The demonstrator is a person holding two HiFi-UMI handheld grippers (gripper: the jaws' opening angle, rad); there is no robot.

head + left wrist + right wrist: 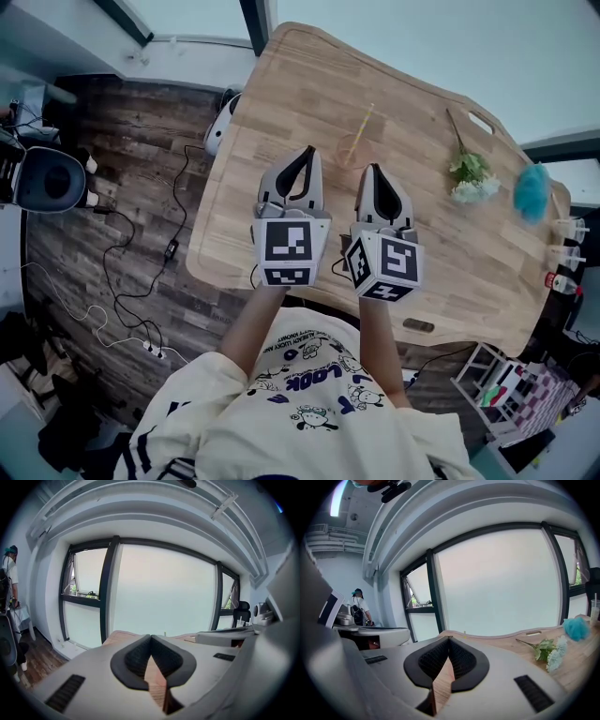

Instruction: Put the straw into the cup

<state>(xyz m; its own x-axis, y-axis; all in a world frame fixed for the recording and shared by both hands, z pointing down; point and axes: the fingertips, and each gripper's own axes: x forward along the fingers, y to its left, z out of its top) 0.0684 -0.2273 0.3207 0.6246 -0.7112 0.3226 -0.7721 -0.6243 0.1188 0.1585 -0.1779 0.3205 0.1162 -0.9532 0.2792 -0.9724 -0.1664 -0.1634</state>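
Note:
A clear cup (352, 150) stands on the wooden table (281, 84), just beyond both grippers. A thin yellow straw (364, 126) slants away from it, its lower end inside the cup's outline. My left gripper (307, 150) is shut and empty, with its tips just left of the cup. My right gripper (372, 169) is also shut and empty, its tips just right of the cup and nearer to me. In the left gripper view the left gripper (150, 637) has its jaws pressed together. The right gripper (449, 638) shows the same in its own view.
A sprig of white flowers (472, 176) and a blue fluffy thing (531, 192) lie at the table's right. A white device (220, 122) sits at its left edge. Small cups (567, 230) stand far right. Cables run over the dark floor (141, 187). A person (358, 604) stands far off.

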